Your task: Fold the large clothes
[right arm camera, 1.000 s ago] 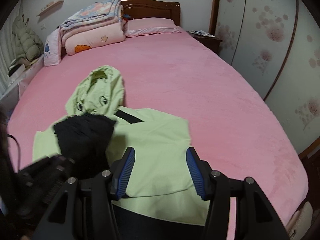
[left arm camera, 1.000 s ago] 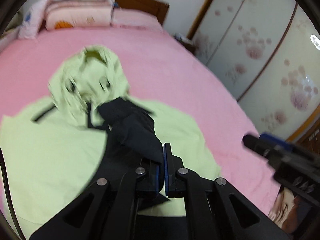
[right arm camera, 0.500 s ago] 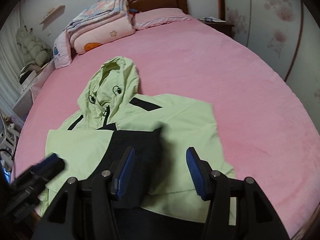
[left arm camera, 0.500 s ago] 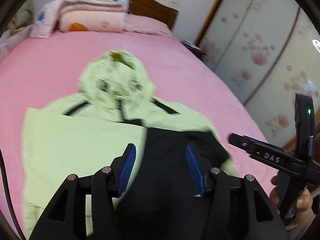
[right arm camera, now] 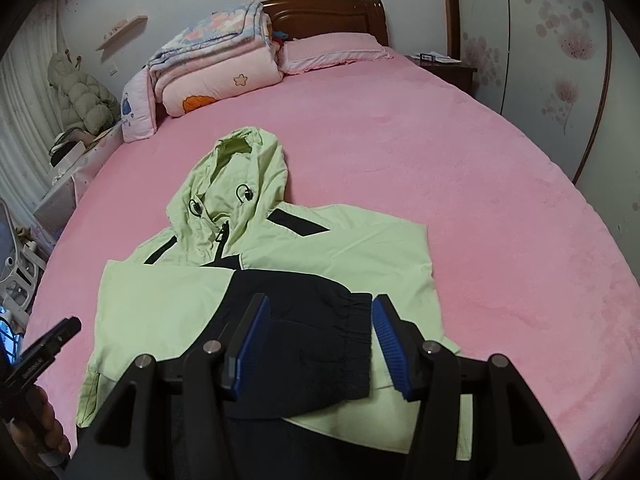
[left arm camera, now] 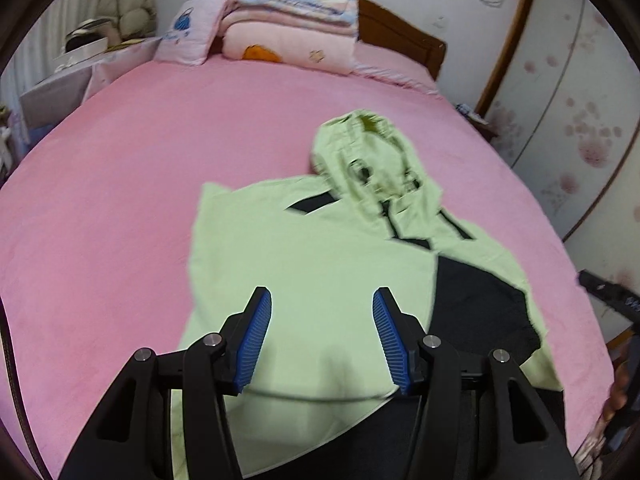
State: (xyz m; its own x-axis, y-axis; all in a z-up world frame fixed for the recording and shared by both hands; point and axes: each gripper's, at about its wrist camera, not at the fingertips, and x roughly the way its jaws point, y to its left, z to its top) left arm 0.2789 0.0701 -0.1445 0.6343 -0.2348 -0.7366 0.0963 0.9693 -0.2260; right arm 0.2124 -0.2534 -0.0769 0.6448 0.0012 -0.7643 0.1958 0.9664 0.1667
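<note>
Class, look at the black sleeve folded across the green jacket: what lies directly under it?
Under the black sleeve lies the light green jacket front, showing on both sides. The zipper line below the collar runs beneath the sleeve and is hidden. Both claws hover open above.

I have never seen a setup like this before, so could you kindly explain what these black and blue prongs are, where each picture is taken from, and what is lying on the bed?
There is no robot here: a person holds a hand-operated two-finger gripper in each hand, and each gripper carries a wide-angle camera looking forward along its fingers. One picture comes from the left gripper, the other from the right gripper. The blue ribbed strips are the finger pads. Both grippers are open and hold nothing. On the pink bed lies a light green hooded jacket, front up, with its hood towards the headboard. A black sleeve is folded across its body. At the head of the bed sit stacked folded quilts and a pillow.
</note>
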